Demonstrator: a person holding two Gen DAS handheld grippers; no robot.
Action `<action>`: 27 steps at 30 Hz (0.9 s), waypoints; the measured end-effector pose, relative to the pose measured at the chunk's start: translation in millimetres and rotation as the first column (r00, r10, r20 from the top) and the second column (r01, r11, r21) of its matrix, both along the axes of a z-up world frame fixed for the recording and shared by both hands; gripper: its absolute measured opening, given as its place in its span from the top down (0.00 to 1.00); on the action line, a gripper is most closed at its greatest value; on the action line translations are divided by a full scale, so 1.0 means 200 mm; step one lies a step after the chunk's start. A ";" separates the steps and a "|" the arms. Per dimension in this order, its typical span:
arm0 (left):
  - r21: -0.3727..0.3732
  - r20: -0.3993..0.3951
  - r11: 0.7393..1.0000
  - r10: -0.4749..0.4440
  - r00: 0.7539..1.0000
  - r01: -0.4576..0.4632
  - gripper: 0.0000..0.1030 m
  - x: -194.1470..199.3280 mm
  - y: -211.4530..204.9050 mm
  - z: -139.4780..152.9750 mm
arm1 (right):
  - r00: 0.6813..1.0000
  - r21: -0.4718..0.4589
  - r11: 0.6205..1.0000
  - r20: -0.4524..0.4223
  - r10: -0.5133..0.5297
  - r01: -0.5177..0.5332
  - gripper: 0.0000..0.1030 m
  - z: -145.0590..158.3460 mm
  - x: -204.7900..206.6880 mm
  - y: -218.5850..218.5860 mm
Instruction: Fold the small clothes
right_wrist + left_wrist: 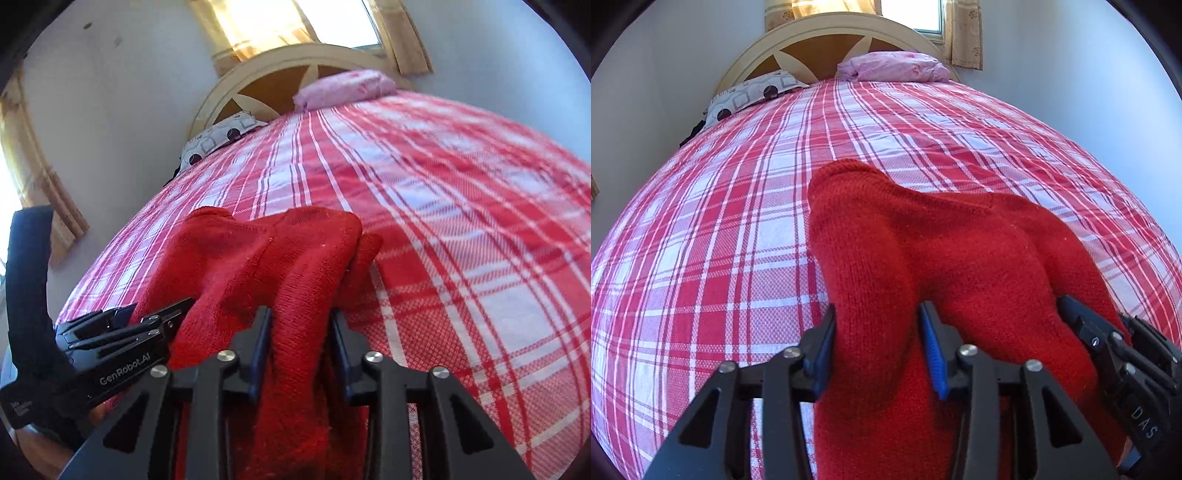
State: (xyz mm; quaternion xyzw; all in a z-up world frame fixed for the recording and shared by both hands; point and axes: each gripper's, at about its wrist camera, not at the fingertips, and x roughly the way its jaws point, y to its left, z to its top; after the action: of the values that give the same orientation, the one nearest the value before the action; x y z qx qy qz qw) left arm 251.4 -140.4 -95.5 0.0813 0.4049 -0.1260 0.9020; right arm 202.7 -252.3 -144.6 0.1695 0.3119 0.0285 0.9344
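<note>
Grip red knit garment [923, 258], low centre on bed [738, 221], firmly: left hand-held gripper [879, 354] and right hand-held gripper [301, 354], both narrowed onto fabric, lift evenly, keep edges aligned.

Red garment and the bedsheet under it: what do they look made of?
Red garment: looks like thick knit, maybe wool or acrylic; fine ribbed stitches, fuzzy matte surface. Bedsheet: appears to be flat woven cotton-type cloth; visible weave grain in the red and white plaid, no sheen.
</note>
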 end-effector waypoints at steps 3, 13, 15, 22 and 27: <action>0.001 -0.001 1.000 0.003 1.000 -0.003 0.68 0.00 0.01 0.02 | 1.000 -0.006 1.000 0.015 -0.010 0.011 0.75 0.01 -0.01 0.00; 0.032 0.024 0.999 0.020 1.000 -0.020 0.70 -0.06 0.01 0.07 | 0.997 -0.132 0.990 0.069 -0.039 0.048 0.85 0.09 -0.10 0.08; 0.020 0.020 0.999 0.025 0.999 -0.025 0.70 -0.06 0.02 0.08 | 0.997 -0.123 0.991 0.069 -0.044 0.052 0.90 0.09 -0.11 0.06; 0.027 0.009 0.999 0.034 0.999 -0.034 0.69 -0.06 0.03 0.06 | 0.998 -0.027 0.999 0.043 -0.035 0.037 0.91 0.11 -0.10 0.02; 0.003 -0.013 0.999 0.038 0.999 -0.038 0.69 -0.03 0.04 0.05 | 0.995 0.232 0.968 -0.010 -0.098 0.098 0.24 0.04 -0.08 -0.18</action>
State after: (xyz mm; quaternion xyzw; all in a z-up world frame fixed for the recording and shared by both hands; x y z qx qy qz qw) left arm 244.4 -132.0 -86.4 0.0742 0.4126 -0.1089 0.9013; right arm 186.0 -287.6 -136.6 0.2930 0.2970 0.0186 0.9086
